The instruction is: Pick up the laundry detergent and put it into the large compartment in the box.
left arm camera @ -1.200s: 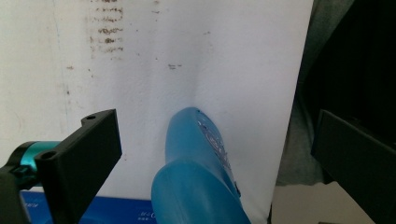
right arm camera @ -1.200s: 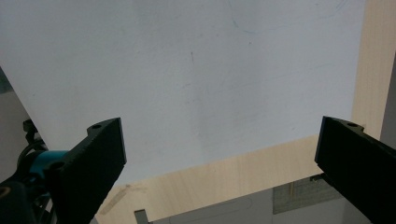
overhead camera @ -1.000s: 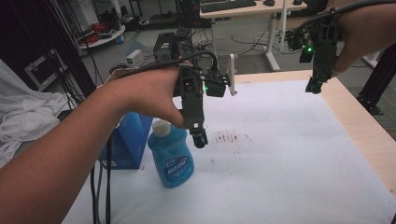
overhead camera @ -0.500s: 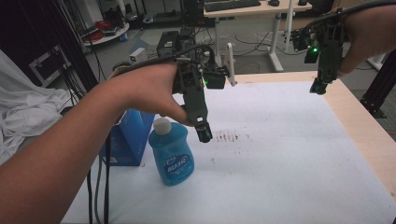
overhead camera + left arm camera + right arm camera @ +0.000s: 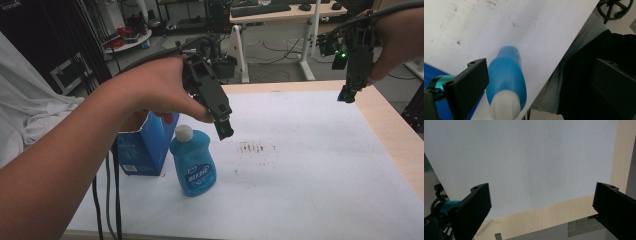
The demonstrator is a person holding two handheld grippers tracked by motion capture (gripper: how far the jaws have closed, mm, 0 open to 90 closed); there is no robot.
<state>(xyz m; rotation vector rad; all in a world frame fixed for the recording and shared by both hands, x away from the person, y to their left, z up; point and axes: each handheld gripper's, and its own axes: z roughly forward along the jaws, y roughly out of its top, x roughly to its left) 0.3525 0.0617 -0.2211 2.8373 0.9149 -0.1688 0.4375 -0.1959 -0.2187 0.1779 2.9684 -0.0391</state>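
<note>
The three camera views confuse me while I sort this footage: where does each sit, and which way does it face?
High view: above the person's side, facing forward and down on the table; both forearms show, with left tool and right tool.
Left gripper view: rides the left tool, looking down between open jaws at the blue bottle.
Right gripper view: rides the right tool, facing down at the table's edge, jaws open.
High and left gripper views share the bottle.

High view looks down/fwd; left gripper view close over bottle [image 5: 506, 82], shared w/ high.
</note>
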